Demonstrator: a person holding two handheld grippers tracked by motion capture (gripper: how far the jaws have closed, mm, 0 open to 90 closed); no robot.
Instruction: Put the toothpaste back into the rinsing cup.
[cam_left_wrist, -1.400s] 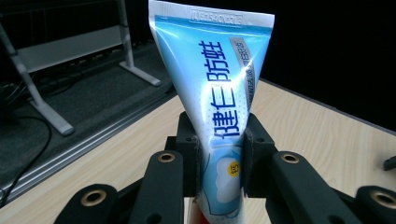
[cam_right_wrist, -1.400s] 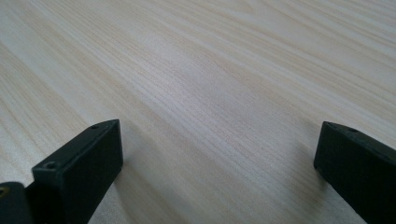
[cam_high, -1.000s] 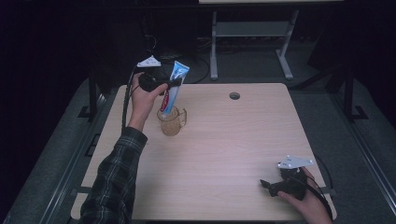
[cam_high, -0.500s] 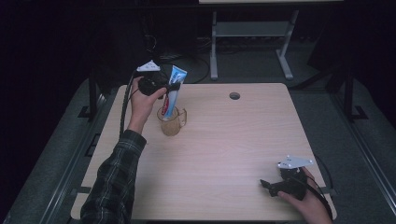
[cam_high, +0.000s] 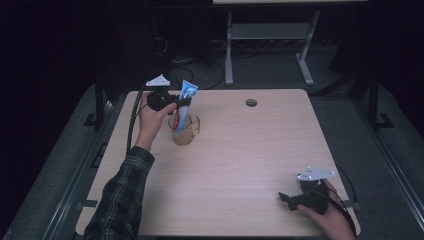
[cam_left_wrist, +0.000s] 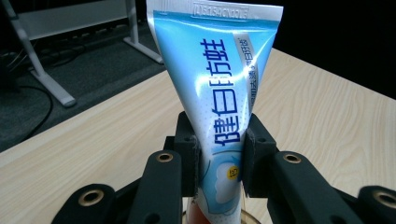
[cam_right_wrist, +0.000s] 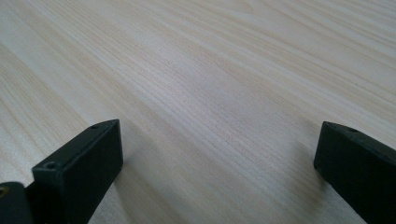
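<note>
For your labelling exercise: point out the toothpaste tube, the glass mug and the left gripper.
toothpaste tube (cam_left_wrist: 219, 88), left gripper view, printed blue body.
glass mug (cam_high: 184, 137), high view, its front wall.
left gripper (cam_left_wrist: 219, 161), left gripper view, between the pads clamping the tube.

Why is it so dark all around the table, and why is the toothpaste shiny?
High view: light falls on the table alone, so the room around stays black. Left gripper view: the toothpaste tube shows white glare on its glossy skin. Right gripper view: the fingers look soft and cast faint shadows.

The blue toothpaste tube (cam_left_wrist: 219, 88) bears dark blue Chinese characters and an embossed, illegible crimp code
</note>
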